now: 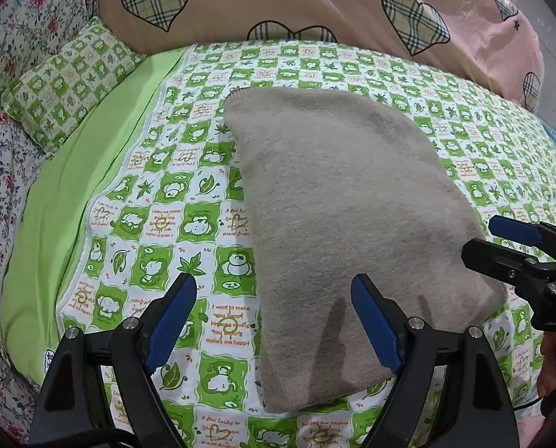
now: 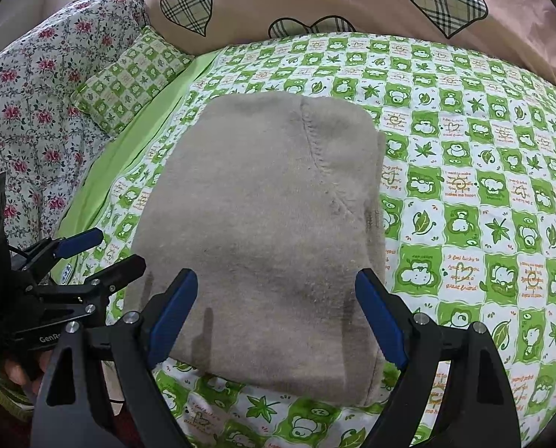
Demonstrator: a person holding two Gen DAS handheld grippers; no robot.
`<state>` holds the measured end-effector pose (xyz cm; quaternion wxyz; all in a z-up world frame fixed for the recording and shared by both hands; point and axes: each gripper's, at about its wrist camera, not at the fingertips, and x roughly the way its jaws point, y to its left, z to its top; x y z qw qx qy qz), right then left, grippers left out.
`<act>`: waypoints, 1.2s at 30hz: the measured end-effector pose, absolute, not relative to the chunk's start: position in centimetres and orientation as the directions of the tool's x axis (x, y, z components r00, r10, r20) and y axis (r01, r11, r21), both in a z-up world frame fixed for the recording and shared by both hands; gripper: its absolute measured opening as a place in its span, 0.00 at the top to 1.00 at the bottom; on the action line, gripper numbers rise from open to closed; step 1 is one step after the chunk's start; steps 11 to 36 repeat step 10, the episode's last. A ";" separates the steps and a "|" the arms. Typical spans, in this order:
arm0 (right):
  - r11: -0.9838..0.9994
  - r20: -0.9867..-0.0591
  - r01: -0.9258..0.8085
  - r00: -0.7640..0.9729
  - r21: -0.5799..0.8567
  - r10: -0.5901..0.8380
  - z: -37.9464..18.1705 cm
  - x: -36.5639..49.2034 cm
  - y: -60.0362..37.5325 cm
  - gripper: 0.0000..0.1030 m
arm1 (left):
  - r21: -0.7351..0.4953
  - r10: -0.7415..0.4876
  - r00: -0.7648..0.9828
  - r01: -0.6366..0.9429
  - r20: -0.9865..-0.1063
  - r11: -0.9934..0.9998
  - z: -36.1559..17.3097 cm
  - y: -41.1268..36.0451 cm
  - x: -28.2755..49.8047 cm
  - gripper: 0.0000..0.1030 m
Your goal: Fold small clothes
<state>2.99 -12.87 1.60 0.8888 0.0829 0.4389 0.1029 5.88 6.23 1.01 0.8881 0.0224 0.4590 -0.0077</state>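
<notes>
Sweater (image 2: pixel 263 231) beneath right gripper (image 2: pixel 276 317)

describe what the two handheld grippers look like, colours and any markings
Both the left gripper and the right gripper have black angular plastic frames with triangular cut-outs, silver screws at the joints, and flat blue textured pads on the fingers. Seen from the opposite camera, each body carries partial white lettering, cut off. A black cable runs under the left one. Bare fingers show behind each.

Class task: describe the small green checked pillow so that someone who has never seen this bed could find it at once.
Start at the green-and-white cartoon bedsheet holding the folded beige garment. Follow its plain green border outward to the small pillow. It shares the sheet's checks, unlike the floral quilt beside it.
</notes>
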 end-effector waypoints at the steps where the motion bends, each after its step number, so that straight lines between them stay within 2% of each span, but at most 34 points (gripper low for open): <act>1: 0.965 -0.764 -0.105 0.593 0.239 0.254 1.6 2.9 -12.9 0.16 | 0.037 0.010 0.581 0.034 -0.814 0.999 1.1 6.2 5.8 0.17; 36: 0.964 -0.757 -0.103 0.601 0.243 0.255 1.6 2.5 -13.1 0.16 | 0.050 0.014 0.602 0.044 -0.798 0.998 1.8 5.5 5.0 0.17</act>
